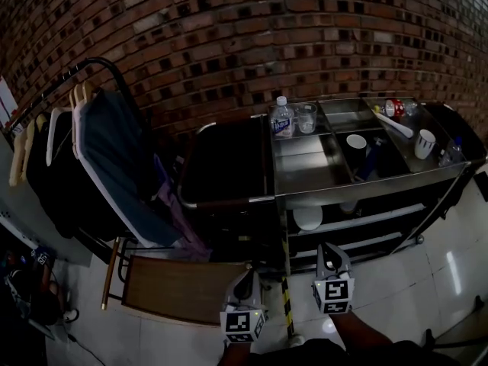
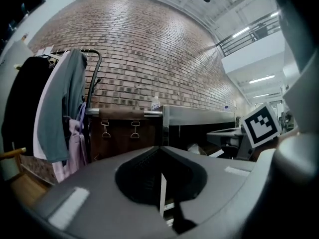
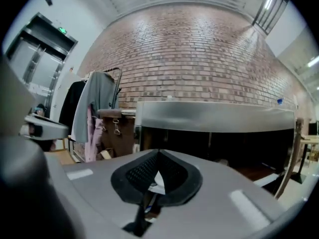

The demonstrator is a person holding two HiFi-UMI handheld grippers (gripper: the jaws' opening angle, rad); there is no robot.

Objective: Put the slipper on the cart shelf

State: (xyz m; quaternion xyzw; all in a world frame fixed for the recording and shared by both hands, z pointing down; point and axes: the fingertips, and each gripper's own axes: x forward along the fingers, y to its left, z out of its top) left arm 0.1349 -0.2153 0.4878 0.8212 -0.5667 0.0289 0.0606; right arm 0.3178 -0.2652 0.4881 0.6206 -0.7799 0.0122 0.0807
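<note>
The steel cart (image 1: 358,180) stands against the brick wall, straight ahead of me. A white, rounded thing that may be the slipper (image 1: 308,218) lies on the cart's shelf below the top tray; I cannot tell more about it. Both grippers hover low over the floor in front of the cart, side by side. My left gripper (image 1: 245,275) has its jaws together with nothing in them, and its tips (image 2: 159,148) point at the cart's left end. My right gripper (image 1: 329,248) is shut and empty too, and it (image 3: 158,153) faces the cart's front edge (image 3: 214,116).
The cart's top tray holds a water bottle (image 1: 283,117), a clear cup (image 1: 306,117), white cups (image 1: 425,142) and a red can (image 1: 393,108). A dark bag (image 1: 225,166) hangs at the cart's left end. A clothes rack (image 1: 91,158) with garments stands left, with a wooden board (image 1: 179,288) on the floor.
</note>
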